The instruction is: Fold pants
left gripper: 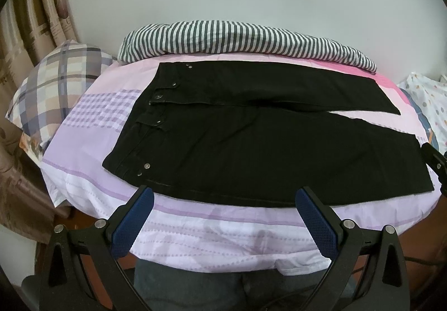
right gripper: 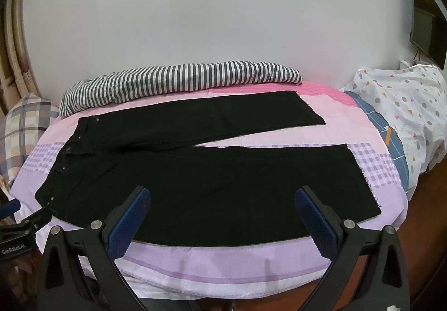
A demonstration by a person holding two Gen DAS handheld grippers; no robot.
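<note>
Black pants spread flat on the bed, waistband toward 9 o'clock, 2 legs running toward 3 o'clock and splitting in a narrow V. Seen again from the right wrist, frayed hems at 3 o'clock. Left gripper held low at 6 o'clock over the near bed edge, blue pads wide apart, gripping nothing, just short of the near leg. Right gripper likewise spread wide, empty, its tips over the near leg's edge. Striped blanket bunched along the wall at 12 o'clock, just beyond the far leg. Plaid pillow at 9 o'clock. Dotted cloth at 3 o'clock.
</note>
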